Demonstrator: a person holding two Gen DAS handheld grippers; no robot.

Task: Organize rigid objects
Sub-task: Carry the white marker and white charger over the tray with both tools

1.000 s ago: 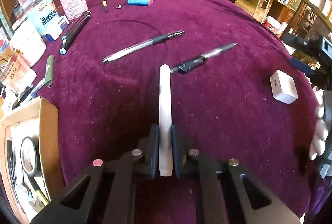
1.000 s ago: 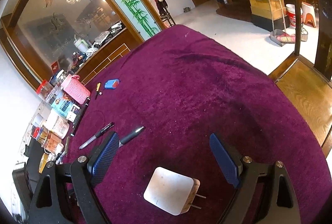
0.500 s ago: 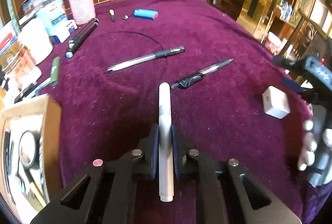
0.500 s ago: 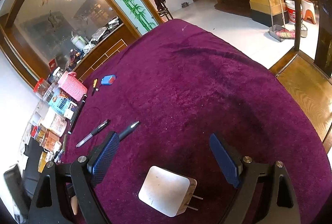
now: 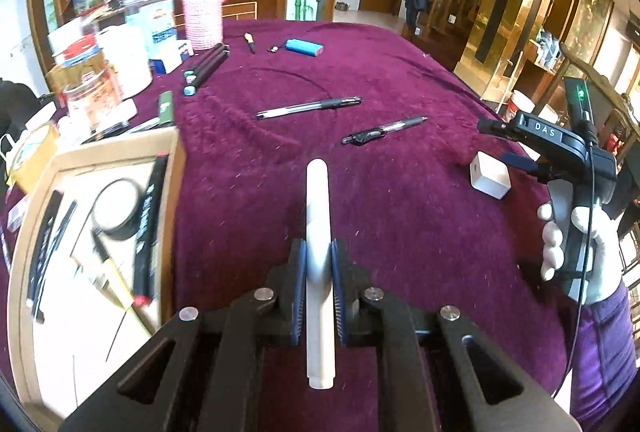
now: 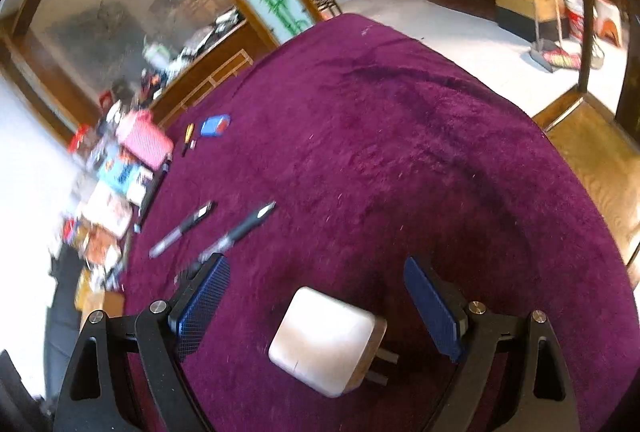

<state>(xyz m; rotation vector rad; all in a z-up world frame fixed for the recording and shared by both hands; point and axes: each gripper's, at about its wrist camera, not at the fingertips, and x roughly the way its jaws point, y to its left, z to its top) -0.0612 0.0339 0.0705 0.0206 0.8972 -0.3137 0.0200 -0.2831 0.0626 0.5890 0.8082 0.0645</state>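
My left gripper (image 5: 318, 264) is shut on a white marker (image 5: 317, 207) and holds it above the purple tablecloth (image 5: 400, 216), pointing away from me. A cardboard box (image 5: 168, 167) with pens and a tape roll sits to its left. My right gripper (image 6: 316, 296) is open, its blue pads either side of a white plug adapter (image 6: 326, 340) on the cloth. The adapter (image 5: 490, 177) and the right gripper (image 5: 516, 159) also show in the left wrist view at right.
Two pens lie mid-table: a clear one (image 5: 308, 107) and a black one (image 5: 384, 129). Dark markers (image 5: 206, 67), a blue case (image 5: 304, 47), a pink cup (image 5: 202, 17) and several jars (image 5: 92, 87) line the far left. The table edge drops at right (image 6: 580, 167).
My left gripper has lifted and swung left with the white marker, bringing the cardboard box further into view. My right gripper has moved in closer around the adapter.
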